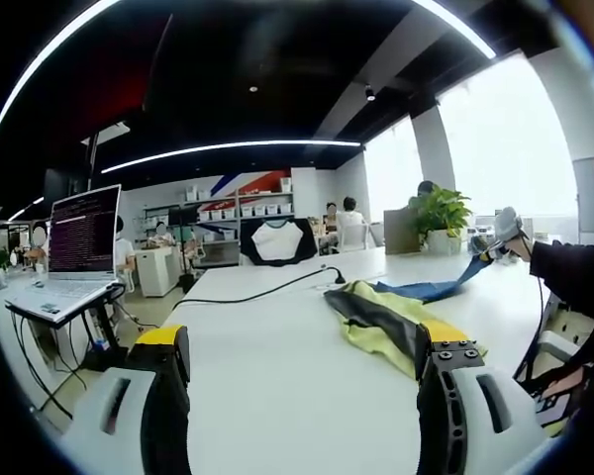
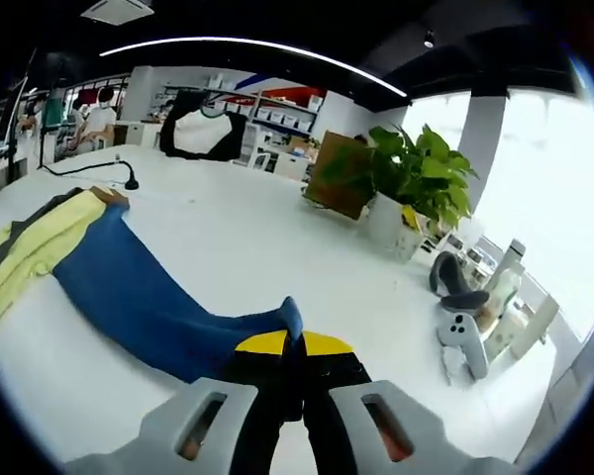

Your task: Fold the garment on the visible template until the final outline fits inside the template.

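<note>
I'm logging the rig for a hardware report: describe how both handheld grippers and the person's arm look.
The left gripper has two broad light-grey jaws with slotted faces, black inner parts, yellow pads at the tips and small screws on the right jaw. The right gripper is built the same way: grey slotted jaws, black fingers, yellow tips. The person's arm wears a dark sleeve.

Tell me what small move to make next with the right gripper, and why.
Probably carry the blue sleeve back over the yellow body of the garment. The right gripper is shut on the sleeve's end and has it stretched out across the white table; the left gripper is open, holding nothing.
</note>
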`<state>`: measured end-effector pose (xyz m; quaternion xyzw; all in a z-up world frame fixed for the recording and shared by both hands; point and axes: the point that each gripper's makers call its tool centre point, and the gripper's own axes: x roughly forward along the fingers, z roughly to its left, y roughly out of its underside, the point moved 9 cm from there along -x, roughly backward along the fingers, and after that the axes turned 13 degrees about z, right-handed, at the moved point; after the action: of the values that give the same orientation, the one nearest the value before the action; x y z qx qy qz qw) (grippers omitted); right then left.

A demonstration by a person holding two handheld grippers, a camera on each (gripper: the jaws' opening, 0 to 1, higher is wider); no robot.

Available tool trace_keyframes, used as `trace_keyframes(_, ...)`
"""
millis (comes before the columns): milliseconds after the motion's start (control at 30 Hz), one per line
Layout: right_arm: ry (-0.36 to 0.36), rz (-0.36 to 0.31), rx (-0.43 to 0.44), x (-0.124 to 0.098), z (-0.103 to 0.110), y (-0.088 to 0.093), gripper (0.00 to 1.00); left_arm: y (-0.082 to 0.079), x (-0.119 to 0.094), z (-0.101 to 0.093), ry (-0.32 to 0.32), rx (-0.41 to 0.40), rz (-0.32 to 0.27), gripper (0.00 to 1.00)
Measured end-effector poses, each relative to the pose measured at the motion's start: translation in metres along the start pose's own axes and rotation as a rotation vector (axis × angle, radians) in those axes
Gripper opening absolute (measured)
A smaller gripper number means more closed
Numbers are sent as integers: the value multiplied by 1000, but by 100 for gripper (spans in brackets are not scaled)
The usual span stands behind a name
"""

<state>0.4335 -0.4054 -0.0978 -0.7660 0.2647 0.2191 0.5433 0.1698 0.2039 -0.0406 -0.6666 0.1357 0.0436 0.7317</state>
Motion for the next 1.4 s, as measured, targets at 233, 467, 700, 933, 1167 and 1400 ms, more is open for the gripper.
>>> trace_keyframes(233, 0, 53, 12, 12, -3, 16, 0, 0, 1, -1, 0, 1, 3, 100)
trace_keyframes(467, 4, 91, 6, 21, -3, 28, 0, 0, 1, 0, -1, 0, 6, 100)
trace_keyframes(700, 19, 115, -27, 23, -1, 37, 1, 0, 1, 0, 1, -1, 7, 100)
trace_keyframes(933, 27, 125, -45, 25, -4, 40, 4, 1, 2, 1, -4, -1, 10, 100)
trace_keyframes(1167, 38, 95, -105, 25, -10, 40, 14, 1, 2, 0, -1, -1, 10, 100)
trace_keyframes(1400, -16, 52, -210, 27, -12, 31, 19, 2, 3, -2, 2, 1, 13, 100)
